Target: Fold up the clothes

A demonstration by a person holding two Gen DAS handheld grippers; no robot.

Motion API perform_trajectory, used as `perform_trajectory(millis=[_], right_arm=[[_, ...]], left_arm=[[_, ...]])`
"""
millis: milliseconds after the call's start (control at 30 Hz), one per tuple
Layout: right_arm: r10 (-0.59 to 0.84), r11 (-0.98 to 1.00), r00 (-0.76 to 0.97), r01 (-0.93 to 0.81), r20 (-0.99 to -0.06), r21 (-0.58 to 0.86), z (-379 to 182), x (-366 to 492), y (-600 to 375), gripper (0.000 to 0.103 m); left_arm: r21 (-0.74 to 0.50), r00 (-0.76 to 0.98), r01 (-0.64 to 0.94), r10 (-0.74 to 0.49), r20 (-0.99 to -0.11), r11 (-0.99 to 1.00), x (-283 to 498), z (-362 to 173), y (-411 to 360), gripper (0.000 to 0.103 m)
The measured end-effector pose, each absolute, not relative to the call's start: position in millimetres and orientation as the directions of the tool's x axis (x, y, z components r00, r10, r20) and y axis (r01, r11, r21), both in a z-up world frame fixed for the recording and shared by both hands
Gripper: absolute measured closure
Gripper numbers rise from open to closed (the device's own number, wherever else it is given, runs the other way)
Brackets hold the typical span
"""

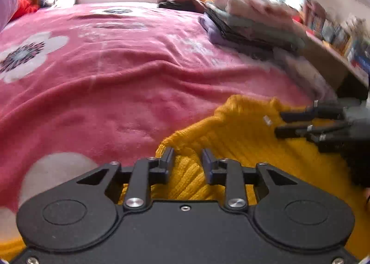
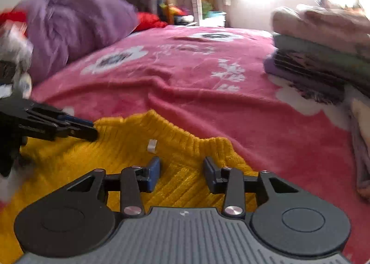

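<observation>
1. A yellow ribbed knit sweater (image 1: 240, 130) lies at the near edge of a pink flowered blanket (image 1: 111, 83) spread over the bed. Its neck edge, with a small white label (image 2: 152, 145), faces away from the grippers toward the middle of the blanket.
2. The sweater's long axis cannot be told: only the collar end shows.
3. Left gripper (image 1: 187, 160): fingers parted to a moderate gap, with a raised ridge of sweater knit between them. In the right wrist view the same gripper (image 2: 92, 128) looks nearly shut at the sweater's left collar edge; whether it actually clamps the knit cannot be told.
4. Right gripper (image 2: 181, 169): blue pads set wide, over the knit near the right side of the collar, nothing pinched.
5. Beyond the sweater, on the blanket's far right side, stands a stack of folded clothes (image 2: 323, 49): pink on top, green, dark striped, purple lowest.
6. A purple pillow (image 2: 76, 23) sits at the blanket's far left.
7. No containers can be made out.
</observation>
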State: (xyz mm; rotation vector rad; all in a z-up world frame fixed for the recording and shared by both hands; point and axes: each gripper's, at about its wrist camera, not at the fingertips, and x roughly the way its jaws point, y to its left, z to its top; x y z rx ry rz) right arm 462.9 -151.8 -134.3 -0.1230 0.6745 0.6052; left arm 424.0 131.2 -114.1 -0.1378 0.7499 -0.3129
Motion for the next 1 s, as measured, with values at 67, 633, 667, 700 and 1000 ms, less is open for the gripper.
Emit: perform_trajectory(millis=[67, 633, 667, 700, 1000], right_arm=[[0.479, 0.823, 0.649, -0.567, -0.591, 0.045, -122.9, 455.3, -145.0, 0.065], [0.53, 0.844, 0.65, -0.465, -0.545, 0.267, -142.0, 465.9, -164.5, 0.067], [0.528, 0.847, 0.656, -0.45, -0.539, 0.282, -139.8, 464.8, -168.6, 0.065], [0.527, 0.849, 0.668, -0.437, -0.526, 0.297, -136.8, 462.4, -174.6, 0.064], [0.331, 0.922, 0.838, -0.188, -0.434, 0.339, -104.4, 406.5, -273.6, 0.049]], left_arm=[[-0.214, 0.723, 0.235, -0.318, -0.613, 0.948, 418.2, -97.3, 135.8, 0.078], [0.097, 0.774, 0.228, -0.12, -0.622, 0.969, 285.9, -129.5, 174.0, 0.057], [0.121, 0.778, 0.198, -0.081, -0.623, 0.973, 279.7, -132.0, 179.7, 0.057], [0.105, 0.776, 0.174, -0.071, -0.626, 0.979, 272.5, -132.8, 187.8, 0.057], [0.024, 0.717, -0.159, 0.132, -0.685, 0.987, 216.7, -122.6, 248.7, 0.054]])
